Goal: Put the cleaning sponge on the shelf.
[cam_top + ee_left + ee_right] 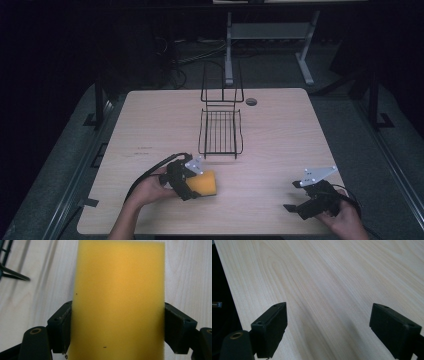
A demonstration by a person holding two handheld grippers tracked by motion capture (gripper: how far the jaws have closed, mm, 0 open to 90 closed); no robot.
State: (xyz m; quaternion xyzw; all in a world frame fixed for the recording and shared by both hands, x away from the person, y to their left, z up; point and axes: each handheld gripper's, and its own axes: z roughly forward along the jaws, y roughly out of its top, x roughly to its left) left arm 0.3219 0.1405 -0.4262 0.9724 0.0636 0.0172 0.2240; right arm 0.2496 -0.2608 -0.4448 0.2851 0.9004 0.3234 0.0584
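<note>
Table (280,130): light wood, black wire rack (220,131) at centre.
Left gripper (192,186): jaws clamped on yellow sponge (117,300).
Right gripper (295,200): jaws apart, empty.

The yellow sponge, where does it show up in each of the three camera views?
High view: the yellow sponge lies left of centre near the front edge, in the left gripper.
Left gripper view: sponge spans the middle, clamped between both jaws.
Right gripper view: no sponge here, just open jaws.
Shared landmark: the pale wood table.
</note>
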